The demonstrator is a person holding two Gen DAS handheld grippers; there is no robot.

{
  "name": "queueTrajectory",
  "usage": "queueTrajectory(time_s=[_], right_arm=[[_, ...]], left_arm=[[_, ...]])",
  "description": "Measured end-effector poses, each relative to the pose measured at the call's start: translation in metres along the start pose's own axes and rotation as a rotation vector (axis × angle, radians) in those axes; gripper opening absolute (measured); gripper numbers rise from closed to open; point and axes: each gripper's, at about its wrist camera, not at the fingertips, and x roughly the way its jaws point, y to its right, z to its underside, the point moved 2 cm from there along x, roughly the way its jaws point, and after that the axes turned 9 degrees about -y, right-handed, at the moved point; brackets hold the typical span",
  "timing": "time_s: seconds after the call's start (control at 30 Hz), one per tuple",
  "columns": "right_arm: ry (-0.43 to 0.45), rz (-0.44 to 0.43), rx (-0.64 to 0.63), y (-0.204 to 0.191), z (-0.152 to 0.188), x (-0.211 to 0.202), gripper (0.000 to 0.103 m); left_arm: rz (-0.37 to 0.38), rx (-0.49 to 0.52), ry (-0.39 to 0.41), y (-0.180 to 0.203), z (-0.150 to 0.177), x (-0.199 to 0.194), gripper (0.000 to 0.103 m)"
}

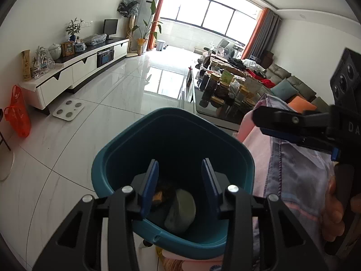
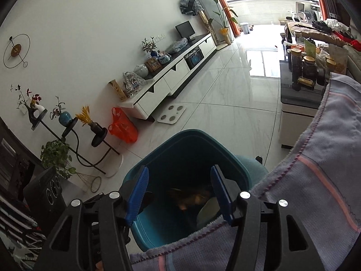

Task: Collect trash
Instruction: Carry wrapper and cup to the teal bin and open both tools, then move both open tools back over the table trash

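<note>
A teal trash bin (image 1: 108,158) stands on the white floor, right below both grippers. Inside it lie a pale green rounded piece (image 1: 182,212) and some brown scraps (image 1: 159,195). My left gripper (image 1: 180,161) hangs over the bin's mouth, open, with nothing between its blue pads (image 1: 150,180). My right gripper (image 2: 179,169) is also open over the bin (image 2: 187,135), above the brown scraps (image 2: 191,196) and the pale piece (image 2: 206,211). In the left wrist view the right gripper (image 1: 261,124) shows side-on at the right, held by a hand (image 1: 334,205).
A pink and blue striped cloth (image 2: 315,158) drapes along the bin's right side and over its near rim. A cluttered coffee table (image 1: 225,94) stands behind. A white TV cabinet (image 1: 74,72), an orange bag (image 1: 19,115) and a scale (image 1: 67,109) line the left wall.
</note>
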Motion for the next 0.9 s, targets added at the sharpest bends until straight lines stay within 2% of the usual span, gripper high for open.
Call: queueTrajectory(time_s=[0.17, 0.23, 0.43, 0.67, 0.9], right_arm=[[0.079, -0.012, -0.016, 0.003, 0.01, -0.042, 0.063], [0.12, -0.005, -0.031, 0.003, 0.016, -0.062, 0.065], [0.232, 0.061, -0.083, 0.001, 0.046, -0.125, 0.07], [0.325, 0.174, -0.069, 0.022, 0.094, -0.192, 0.073], [0.388, 0.322, 0.018, 0.054, 0.146, -0.254, 0.073]], left_arm=[[0.021, 0.037, 0.099, 0.019, 0.0, -0.035, 0.056], [0.039, 0.076, 0.136, 0.035, 0.003, -0.051, 0.061], [0.14, 0.221, 0.216, 0.103, 0.019, -0.088, 0.069], [0.317, 0.398, 0.184, 0.195, 0.058, -0.097, 0.07], [0.504, 0.589, 0.075, 0.282, 0.11, -0.087, 0.07]])
